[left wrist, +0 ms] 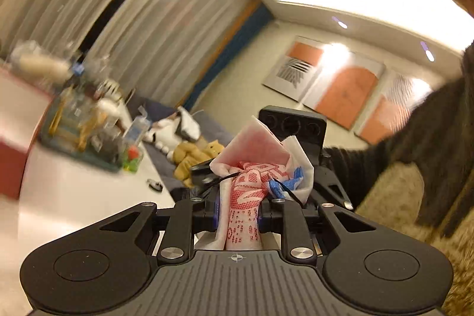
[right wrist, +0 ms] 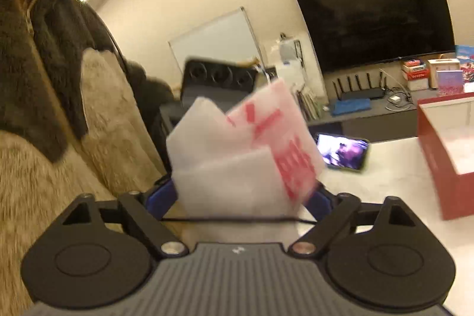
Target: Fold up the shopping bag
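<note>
The shopping bag [left wrist: 257, 150] is a crumpled white bundle with red and blue print. My left gripper [left wrist: 238, 212] is shut on its lower part, and the bundle sticks up past the fingers. Straight behind it faces the black body of the right gripper [left wrist: 291, 123]. In the right wrist view the bag [right wrist: 243, 144] stands blurred between the widely spread blue fingers of my right gripper [right wrist: 240, 197], nearly filling the gap; I see no pad pressing on it. The left gripper's black body [right wrist: 219, 76] shows behind the bag.
A person's furry coat [right wrist: 59, 108] is close on the left. The white table [left wrist: 74, 191] carries a cluttered tray [left wrist: 83, 132], a lit phone [right wrist: 343, 150] and a red box [right wrist: 444, 153]. Plush toys [left wrist: 195, 156] lie on a sofa beyond it.
</note>
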`<action>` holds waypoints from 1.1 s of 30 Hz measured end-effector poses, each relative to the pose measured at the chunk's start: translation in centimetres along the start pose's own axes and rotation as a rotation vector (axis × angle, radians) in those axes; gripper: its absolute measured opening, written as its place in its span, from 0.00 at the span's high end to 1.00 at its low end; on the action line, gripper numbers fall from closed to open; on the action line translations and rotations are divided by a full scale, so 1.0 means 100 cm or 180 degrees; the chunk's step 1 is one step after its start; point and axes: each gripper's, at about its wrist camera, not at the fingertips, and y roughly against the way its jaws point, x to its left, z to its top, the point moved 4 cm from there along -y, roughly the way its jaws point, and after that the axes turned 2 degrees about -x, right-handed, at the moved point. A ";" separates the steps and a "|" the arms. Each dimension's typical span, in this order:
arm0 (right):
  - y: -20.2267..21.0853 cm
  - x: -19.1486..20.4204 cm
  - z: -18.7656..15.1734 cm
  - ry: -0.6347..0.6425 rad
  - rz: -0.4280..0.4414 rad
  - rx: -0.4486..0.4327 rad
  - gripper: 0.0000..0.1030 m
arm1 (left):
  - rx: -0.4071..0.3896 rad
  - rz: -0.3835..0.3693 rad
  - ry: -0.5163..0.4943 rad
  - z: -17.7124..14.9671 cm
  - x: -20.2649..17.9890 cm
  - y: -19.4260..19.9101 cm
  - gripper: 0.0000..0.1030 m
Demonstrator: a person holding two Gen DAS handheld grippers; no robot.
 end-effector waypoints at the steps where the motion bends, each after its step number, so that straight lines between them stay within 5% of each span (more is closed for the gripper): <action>1: 0.004 -0.004 0.002 -0.0132 -0.0010 -0.0007 0.26 | -0.0014 0.0004 0.0002 0.001 -0.001 0.000 0.79; 7: -0.010 0.018 -0.001 0.0513 -0.0321 0.0597 0.30 | 0.0137 0.0009 -0.0035 -0.002 -0.003 -0.001 0.79; 12: -0.036 0.026 -0.014 0.0754 -0.0116 0.1396 0.31 | 0.0954 -0.0002 -0.0648 0.002 -0.012 -0.028 0.79; 15: -0.046 0.023 -0.019 0.0504 0.0192 0.1555 0.31 | 0.1119 -0.0052 -0.0675 0.002 -0.012 -0.029 0.79; 18: -0.057 0.032 -0.027 0.0716 0.0155 0.1750 0.31 | 0.1116 -0.0019 -0.0678 -0.002 -0.013 -0.028 0.79; 21: -0.059 0.036 -0.021 0.0857 0.0267 0.2002 0.30 | 0.0698 0.0018 -0.0472 0.004 -0.013 -0.017 0.79; 25: -0.034 0.037 0.006 0.0722 0.0206 0.1316 0.30 | -0.0025 0.0006 -0.0085 0.022 -0.006 0.008 0.79; 31: -0.031 0.050 0.024 0.0555 0.0211 0.0761 0.29 | -0.0554 -0.0374 0.0403 0.031 -0.004 0.022 0.79; 33: -0.032 0.040 0.024 0.0295 0.0293 0.0371 0.29 | -0.0513 -0.0272 0.0299 0.037 -0.005 0.018 0.79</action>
